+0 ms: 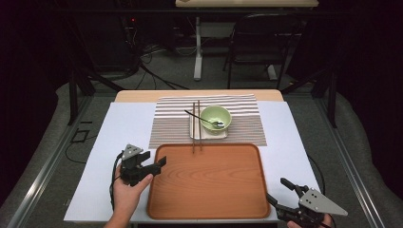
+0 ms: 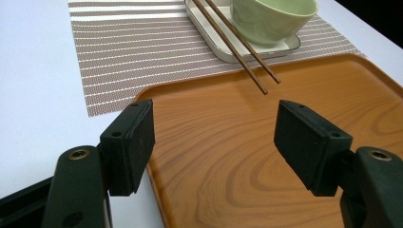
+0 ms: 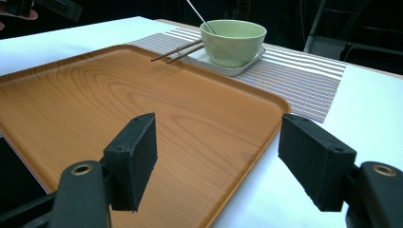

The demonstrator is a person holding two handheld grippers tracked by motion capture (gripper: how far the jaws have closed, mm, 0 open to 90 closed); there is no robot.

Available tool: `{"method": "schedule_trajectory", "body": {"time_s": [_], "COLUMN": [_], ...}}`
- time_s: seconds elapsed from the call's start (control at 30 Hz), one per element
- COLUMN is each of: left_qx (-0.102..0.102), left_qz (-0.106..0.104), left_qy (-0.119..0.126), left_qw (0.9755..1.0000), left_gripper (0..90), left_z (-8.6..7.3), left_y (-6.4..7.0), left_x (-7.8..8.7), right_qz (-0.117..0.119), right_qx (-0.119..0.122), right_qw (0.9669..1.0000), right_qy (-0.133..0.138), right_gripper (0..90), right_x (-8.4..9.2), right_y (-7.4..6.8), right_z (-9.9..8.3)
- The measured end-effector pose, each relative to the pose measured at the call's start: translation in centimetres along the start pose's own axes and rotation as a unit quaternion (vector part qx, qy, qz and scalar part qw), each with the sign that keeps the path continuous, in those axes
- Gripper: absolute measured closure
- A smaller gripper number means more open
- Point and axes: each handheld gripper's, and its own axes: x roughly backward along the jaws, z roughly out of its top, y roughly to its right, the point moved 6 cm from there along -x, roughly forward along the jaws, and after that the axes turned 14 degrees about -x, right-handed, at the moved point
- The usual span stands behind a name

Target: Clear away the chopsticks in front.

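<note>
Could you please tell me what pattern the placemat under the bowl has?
The placemat has thin brown and white stripes, clearest in the left gripper view.

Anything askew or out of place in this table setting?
The chopsticks look odd: they rest across the white plate beside the green bowl, and their near tips overhang the wooden tray. Nothing looks spilled or damaged.

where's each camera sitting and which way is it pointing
High view: above the person's side, facing forward and down on the tray; both hands show, with left gripper and right gripper.
Left gripper view: at the tray's left edge, facing the chopsticks; own jaws show.
Right gripper view: at the tray's near right corner, facing the bowl; own jaws show.
All share tray, bowl, chopsticks.
</note>
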Motion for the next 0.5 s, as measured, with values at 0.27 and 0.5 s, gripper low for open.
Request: {"method": "schedule_trajectory", "body": {"time_s": [0.27,0.5], "left_qx": [-0.001,0.002], "left_qz": [0.006,0.005], "left_qy": [-0.013,-0.025], "left_qw": [0.9999,0.9997], "left_gripper": [29.9,29.9], "left_z": [1.5,3.3], "left_y": [-0.5,-1.2], "left_x": [-0.5,-1.4], "right_qz": [0.000,0.000], "right_qx": [0.000,0.001], "right_qw": [1.0000,1.0000], "right_qy": [0.000,0.000], "right_gripper": [28.3,28.2], "right_x": [0.0,0.0], "right_y": [0.0,0.0], "right_z": [0.0,0.0]}}
